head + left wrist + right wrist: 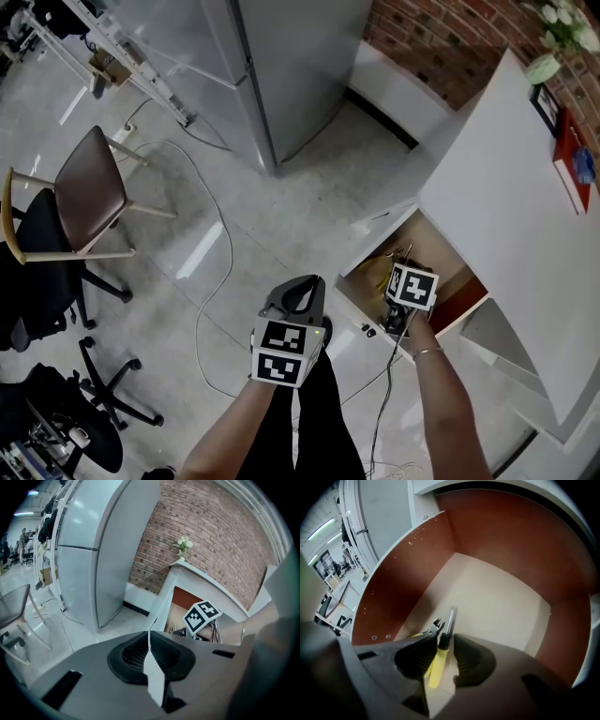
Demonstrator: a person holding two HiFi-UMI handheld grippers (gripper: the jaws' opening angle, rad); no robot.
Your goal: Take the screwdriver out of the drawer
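The right gripper (445, 643) reaches down into the open drawer (405, 576), and its two dark jaws stand a little apart, one on each side of the screwdriver (437, 665). It does not clench the tool. The handle lies close against the jaw at the left of the right gripper view, and on the other side a narrow strip of the drawer bottom shows before the second jaw.

The screwdriver has a plain yellow plastic handle, then a short black collar, then a thin shaft of bright metal that points away from the gripper, deeper into the drawer. It lies on the pale beige bottom, near the reddish-brown side wall. Just beside it, partly behind the same jaw, is a second tool with a dark forked tip (435, 624) and some yellow; what it is I cannot tell.

The left gripper (149, 638) is clenched with nothing between its jaws, and it hangs above the light tiled floor (281, 206), apart from the drawer.

The drawer belongs to a white table (506, 187) that stands against a red brick wall (441, 37). On the floor lie a thin white cable (228, 246) and a chair with a brown seat (89, 183).
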